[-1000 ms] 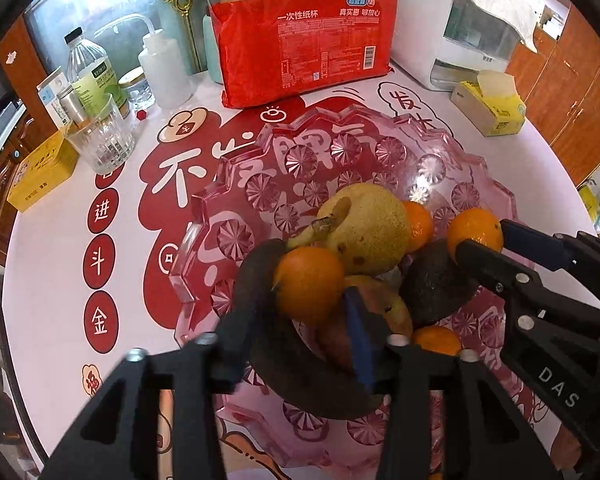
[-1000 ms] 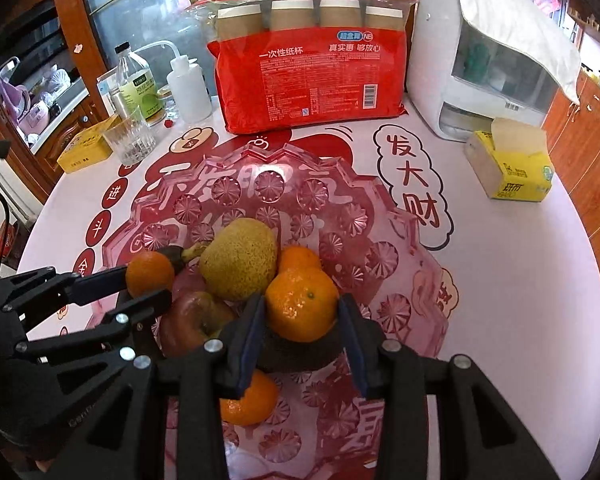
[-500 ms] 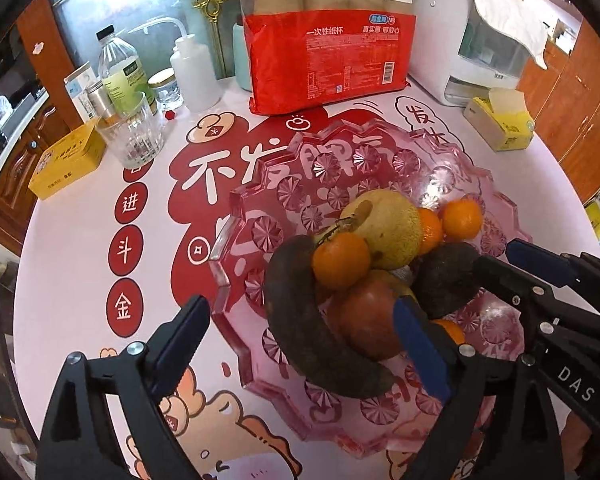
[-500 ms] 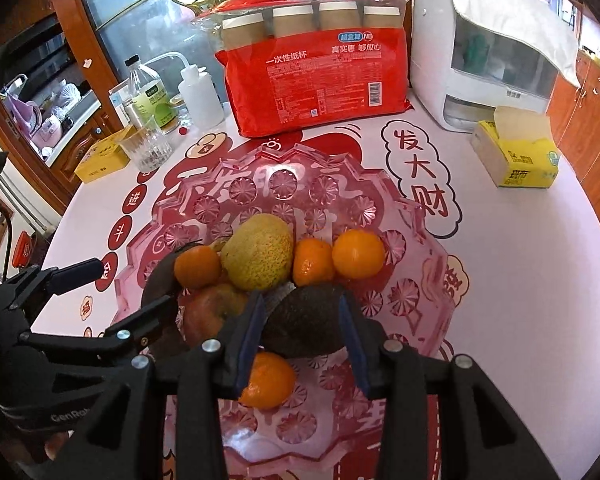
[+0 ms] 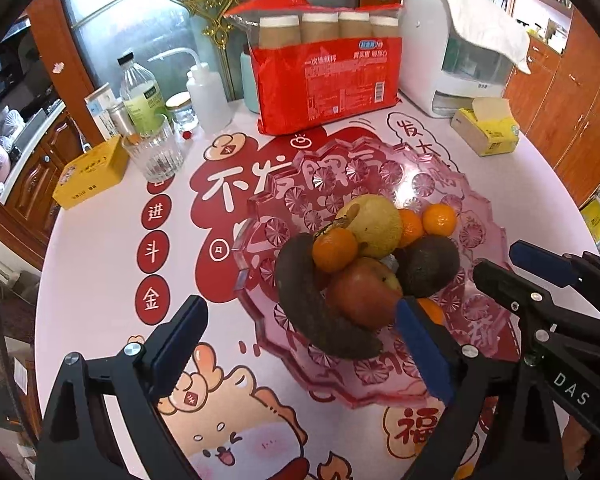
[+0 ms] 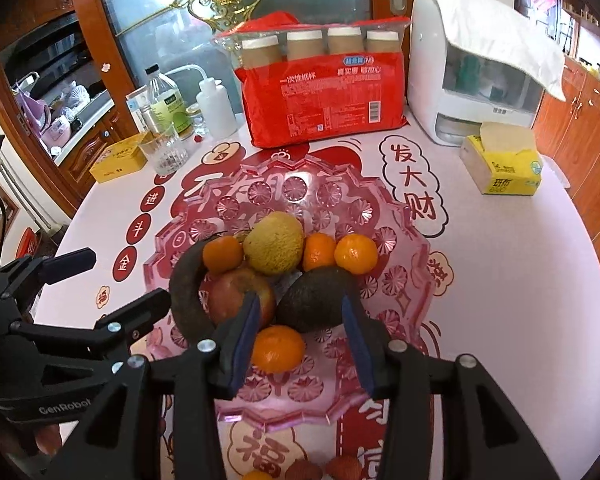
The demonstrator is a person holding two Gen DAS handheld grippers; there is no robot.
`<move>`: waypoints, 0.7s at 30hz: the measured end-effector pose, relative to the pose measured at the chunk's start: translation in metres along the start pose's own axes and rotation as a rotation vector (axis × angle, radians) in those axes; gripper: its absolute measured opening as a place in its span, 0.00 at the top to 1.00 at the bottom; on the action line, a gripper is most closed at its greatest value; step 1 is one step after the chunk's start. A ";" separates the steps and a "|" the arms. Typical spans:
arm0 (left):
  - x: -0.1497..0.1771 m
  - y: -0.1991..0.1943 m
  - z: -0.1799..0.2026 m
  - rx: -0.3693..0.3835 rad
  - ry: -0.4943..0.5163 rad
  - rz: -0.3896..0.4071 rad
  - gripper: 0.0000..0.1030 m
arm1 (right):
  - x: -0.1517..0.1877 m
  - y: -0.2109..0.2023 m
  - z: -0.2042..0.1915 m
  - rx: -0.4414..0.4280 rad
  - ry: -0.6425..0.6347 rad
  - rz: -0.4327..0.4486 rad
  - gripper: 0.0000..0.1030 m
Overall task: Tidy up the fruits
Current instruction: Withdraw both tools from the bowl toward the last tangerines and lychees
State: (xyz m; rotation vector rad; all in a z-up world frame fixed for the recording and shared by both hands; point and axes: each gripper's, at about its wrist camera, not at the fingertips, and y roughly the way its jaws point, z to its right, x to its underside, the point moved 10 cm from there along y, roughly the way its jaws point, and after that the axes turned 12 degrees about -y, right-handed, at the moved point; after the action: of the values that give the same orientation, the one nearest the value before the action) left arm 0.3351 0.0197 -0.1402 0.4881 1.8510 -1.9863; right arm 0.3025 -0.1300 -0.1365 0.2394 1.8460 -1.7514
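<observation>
A pink glass fruit bowl (image 5: 496,220) (image 6: 404,216) holds a yellow-green pear (image 5: 374,224) (image 6: 274,242), a red apple (image 5: 364,294) (image 6: 236,294), a dark avocado (image 5: 428,264) (image 6: 314,302), a blackened banana (image 5: 312,312) (image 6: 186,300) and several mandarins, one on the left (image 5: 334,249) (image 6: 223,254) and one on the right (image 5: 439,219) (image 6: 356,253). My left gripper (image 5: 300,344) is open and empty above the bowl's near left rim. My right gripper (image 6: 300,340) is open and empty above the bowl's near side, over a mandarin (image 6: 278,348).
A red pack of paper cups (image 5: 326,72), a white appliance (image 5: 456,52), a yellow tissue box (image 5: 486,132), a glass (image 5: 154,152), bottles (image 5: 140,92) and a yellow box (image 5: 92,170) stand along the far side of the table. Small red fruits (image 6: 342,466) lie near the front edge.
Both grippers let go of their mandarins, which now lie in the bowl, then opened and pulled back and up from the fruit pile.
</observation>
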 end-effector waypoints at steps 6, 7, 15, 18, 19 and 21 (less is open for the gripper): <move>0.003 -0.028 -0.005 0.001 -0.018 0.035 0.08 | 0.002 -0.026 -0.003 0.003 0.008 0.036 0.49; 0.004 -0.033 -0.006 0.003 -0.025 0.039 0.08 | 0.002 -0.030 -0.004 0.006 0.006 0.041 0.49; 0.018 -0.069 -0.011 0.001 -0.052 0.077 0.08 | 0.005 -0.067 -0.008 0.021 -0.010 0.089 0.48; 0.023 -0.082 -0.011 -0.003 -0.057 0.094 0.08 | 0.008 -0.082 -0.008 0.034 -0.017 0.115 0.48; 0.025 -0.087 -0.011 -0.003 -0.061 0.101 0.08 | 0.009 -0.087 -0.008 0.039 -0.021 0.123 0.48; 0.028 -0.095 -0.009 -0.002 -0.068 0.111 0.08 | 0.013 -0.098 -0.007 0.044 -0.027 0.139 0.48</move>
State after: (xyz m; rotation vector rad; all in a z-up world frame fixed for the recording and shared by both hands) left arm 0.2633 0.0335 -0.0727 0.5046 1.7461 -1.9040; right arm 0.2407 -0.1382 -0.0600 0.3512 1.7312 -1.6927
